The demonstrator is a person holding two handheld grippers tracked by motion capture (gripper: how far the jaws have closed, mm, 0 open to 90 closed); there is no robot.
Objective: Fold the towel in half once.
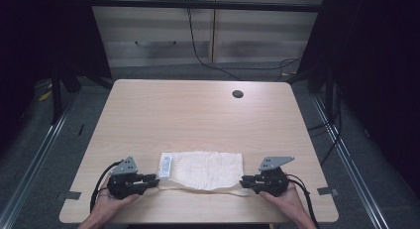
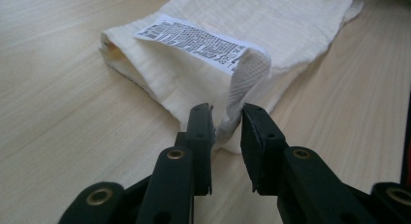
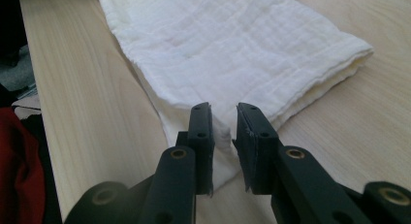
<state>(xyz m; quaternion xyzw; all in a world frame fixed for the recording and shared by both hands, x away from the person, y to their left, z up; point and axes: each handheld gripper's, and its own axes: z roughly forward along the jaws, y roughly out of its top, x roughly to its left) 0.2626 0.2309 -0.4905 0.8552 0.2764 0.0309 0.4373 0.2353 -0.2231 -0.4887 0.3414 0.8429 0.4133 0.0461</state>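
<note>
The cream cloth (image 1: 205, 170) lies folded flat near the front edge of the bench (image 1: 198, 115), its printed care label (image 2: 201, 42) face up at the left end, so the fold looks finished and only the letting go seems to remain. The left gripper (image 2: 227, 117) sits at that left end, jaws slightly parted with a cloth corner loose between them. The right gripper (image 3: 224, 118) stands likewise at the right end, gripping nothing firmly.

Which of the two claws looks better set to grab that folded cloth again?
Probably the left gripper: a strip of the cloth beside its printed label stands between its open jaws. The right gripper has a flat corner lying under its gap.
</note>
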